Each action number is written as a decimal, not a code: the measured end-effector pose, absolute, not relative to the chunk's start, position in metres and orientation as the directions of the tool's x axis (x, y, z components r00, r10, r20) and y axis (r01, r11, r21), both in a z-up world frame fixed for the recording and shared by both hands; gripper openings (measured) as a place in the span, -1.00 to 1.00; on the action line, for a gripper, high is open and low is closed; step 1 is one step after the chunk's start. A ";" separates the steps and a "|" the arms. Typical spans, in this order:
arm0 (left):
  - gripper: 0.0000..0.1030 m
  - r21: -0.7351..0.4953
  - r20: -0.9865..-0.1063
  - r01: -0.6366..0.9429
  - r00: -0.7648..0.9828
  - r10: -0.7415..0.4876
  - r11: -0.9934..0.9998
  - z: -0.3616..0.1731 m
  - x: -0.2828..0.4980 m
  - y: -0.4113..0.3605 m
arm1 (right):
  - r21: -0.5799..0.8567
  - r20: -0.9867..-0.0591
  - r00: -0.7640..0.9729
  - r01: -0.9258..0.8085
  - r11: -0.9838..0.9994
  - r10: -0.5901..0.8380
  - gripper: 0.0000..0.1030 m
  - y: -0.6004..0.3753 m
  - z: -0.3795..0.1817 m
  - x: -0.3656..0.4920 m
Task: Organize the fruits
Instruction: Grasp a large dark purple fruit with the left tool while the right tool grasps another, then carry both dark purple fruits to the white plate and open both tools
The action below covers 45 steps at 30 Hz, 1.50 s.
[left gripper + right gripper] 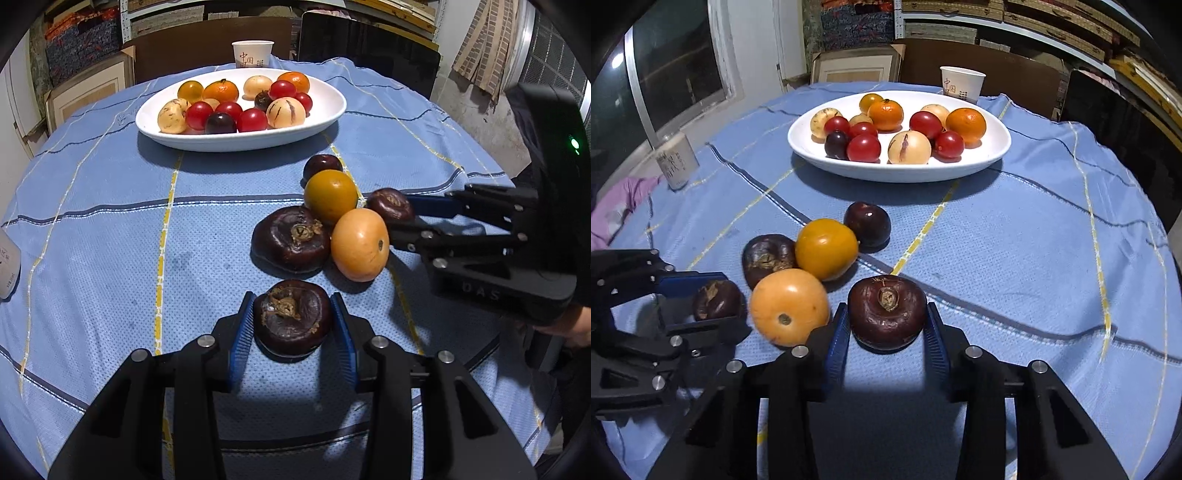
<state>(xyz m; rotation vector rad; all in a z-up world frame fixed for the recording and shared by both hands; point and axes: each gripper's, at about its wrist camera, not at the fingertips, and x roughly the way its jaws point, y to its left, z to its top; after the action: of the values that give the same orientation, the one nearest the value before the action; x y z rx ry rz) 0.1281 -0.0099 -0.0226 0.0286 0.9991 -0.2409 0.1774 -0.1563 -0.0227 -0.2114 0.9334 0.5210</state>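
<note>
Now each tool pinches one dark fruit: left tool (291, 319), right tool (886, 321), both bound for the white dish (332, 110).

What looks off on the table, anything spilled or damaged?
Nothing spilled. The white plate and paper cup stand upright. Six fruits lie off the plate on the blue cloth; the dark brown ones, like the one by the orange fruit, have wrinkled skin and dried stem caps.
</note>
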 end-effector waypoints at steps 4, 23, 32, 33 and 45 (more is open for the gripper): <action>-0.23 -0.061 -0.838 0.204 0.521 -0.161 0.977 -0.022 0.125 -0.009 | 0.084 -0.801 0.488 -0.483 0.872 0.347 -0.19 -0.170 -0.018 0.166; -0.23 0.014 -0.756 0.184 0.646 -0.110 0.983 0.053 0.129 0.007 | 0.085 -0.696 0.618 -0.434 0.897 0.365 -0.19 -0.194 0.051 0.136; -0.23 0.035 -0.722 0.169 0.686 -0.091 0.985 0.085 0.191 0.011 | 0.080 -0.662 0.646 -0.443 0.893 0.380 -0.19 -0.164 0.076 0.196; -0.23 0.035 -0.725 0.172 0.683 -0.093 0.985 0.085 0.202 0.010 | 0.081 -0.662 0.645 -0.444 0.892 0.381 -0.19 -0.159 0.076 0.204; -0.23 0.070 -0.766 0.077 0.643 0.004 0.995 0.050 0.318 0.025 | 0.096 -0.728 0.580 -0.442 0.892 0.365 -0.19 -0.114 0.029 0.303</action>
<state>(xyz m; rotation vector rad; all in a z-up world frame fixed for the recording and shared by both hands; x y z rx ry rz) 0.3177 0.0248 0.0497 0.0996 0.8720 -0.0419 0.3032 -0.1137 0.0294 -0.0998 0.8274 0.4725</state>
